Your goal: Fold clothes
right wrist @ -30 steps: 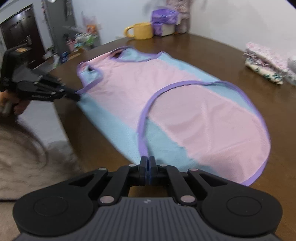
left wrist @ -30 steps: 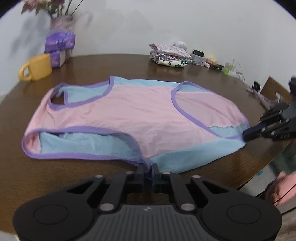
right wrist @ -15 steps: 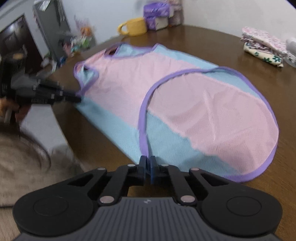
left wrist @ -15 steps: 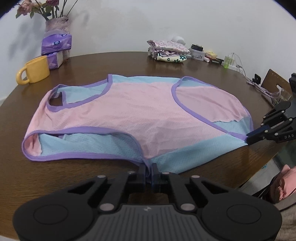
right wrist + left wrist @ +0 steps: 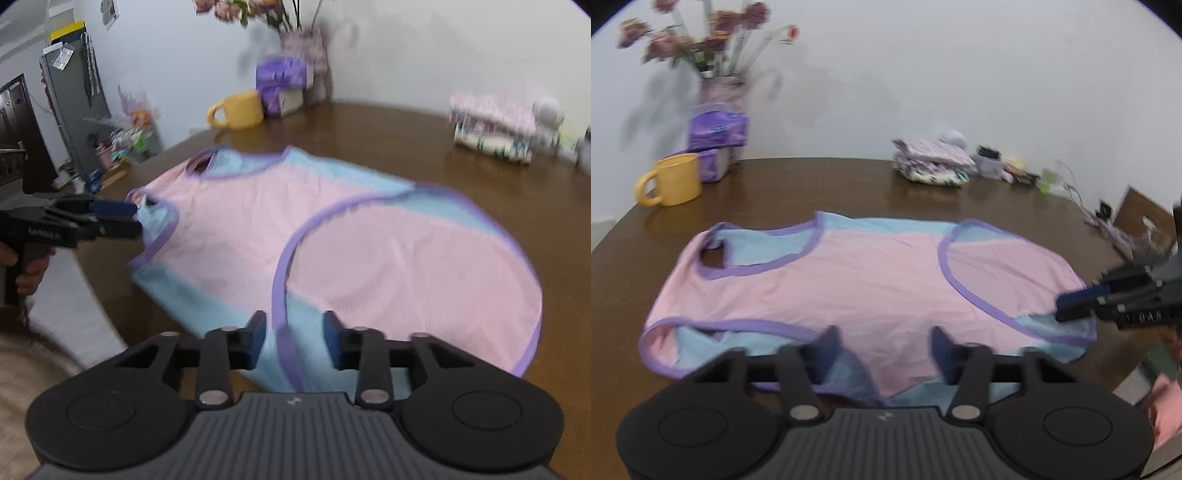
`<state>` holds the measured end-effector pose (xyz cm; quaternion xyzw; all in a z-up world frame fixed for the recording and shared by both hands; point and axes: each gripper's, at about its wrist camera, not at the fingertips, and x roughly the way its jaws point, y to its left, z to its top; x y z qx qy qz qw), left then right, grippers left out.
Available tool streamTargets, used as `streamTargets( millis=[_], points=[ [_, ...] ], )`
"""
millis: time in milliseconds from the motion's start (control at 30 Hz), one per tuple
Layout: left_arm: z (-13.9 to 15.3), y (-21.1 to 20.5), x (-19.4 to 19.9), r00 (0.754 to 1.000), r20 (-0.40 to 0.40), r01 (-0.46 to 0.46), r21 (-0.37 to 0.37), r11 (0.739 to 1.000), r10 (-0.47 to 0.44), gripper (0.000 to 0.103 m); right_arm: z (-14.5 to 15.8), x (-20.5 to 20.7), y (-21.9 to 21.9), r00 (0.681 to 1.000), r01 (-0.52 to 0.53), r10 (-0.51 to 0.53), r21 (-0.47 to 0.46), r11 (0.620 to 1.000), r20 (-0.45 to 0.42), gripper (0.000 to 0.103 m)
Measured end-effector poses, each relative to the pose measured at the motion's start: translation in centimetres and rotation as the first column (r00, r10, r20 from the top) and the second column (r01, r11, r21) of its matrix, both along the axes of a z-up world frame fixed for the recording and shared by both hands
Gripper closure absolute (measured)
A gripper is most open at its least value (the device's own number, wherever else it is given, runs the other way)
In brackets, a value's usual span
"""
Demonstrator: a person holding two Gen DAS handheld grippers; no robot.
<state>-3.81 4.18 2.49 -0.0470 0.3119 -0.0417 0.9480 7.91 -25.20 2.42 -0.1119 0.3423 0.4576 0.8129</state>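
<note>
While flowers (image 5: 701, 48) are held in a vase (image 5: 722, 92) at the back, a pink and blue vest (image 5: 857, 288), purple-trimmed, is spread flat on the bench (image 5: 849, 184), lengthwise across the left view. Both the left hand-held gripper (image 5: 884, 350) and the right hand-held gripper (image 5: 293, 338) are opening, spread over its near edge.

Pink-and-blue sleeveless top (image 5: 871, 284), purple trim, lies flat on table, spread wide ahead of both grippers. Near edge lies between opening jaws of left gripper (image 5: 884, 349); pads not pressing it. Purple-trimmed hem corner likewise between opening jaws of right gripper (image 5: 294, 334). Armhole end nearer left gripper, hem end nearer right.
</note>
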Motion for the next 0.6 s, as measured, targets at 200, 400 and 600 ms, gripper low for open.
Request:
streamTargets(
  millis=[200,400,600],
  points=[
    [-2.2,-1.2,0.6,0.997,-0.059,0.049,0.07,0.996,-0.044,0.081,-1.6,-1.6,3.1,0.996,-0.084,0.085,-0.052,0.995,0.023,0.086],
    [-2.6,-0.4,0.0,0.998,-0.056,0.029,0.053,0.998,-0.026,0.083,-2.2,-2.3,2.6,0.998,-0.04,0.044,-0.083,0.996,0.036,0.086],
    [-1.5,-0.3,1.0,0.999,0.008,0.034,0.049,0.998,-0.034,0.081,-1.1,-0.5,1.5,0.994,0.078,-0.076,-0.031,0.996,0.074,0.085]
  ],
)
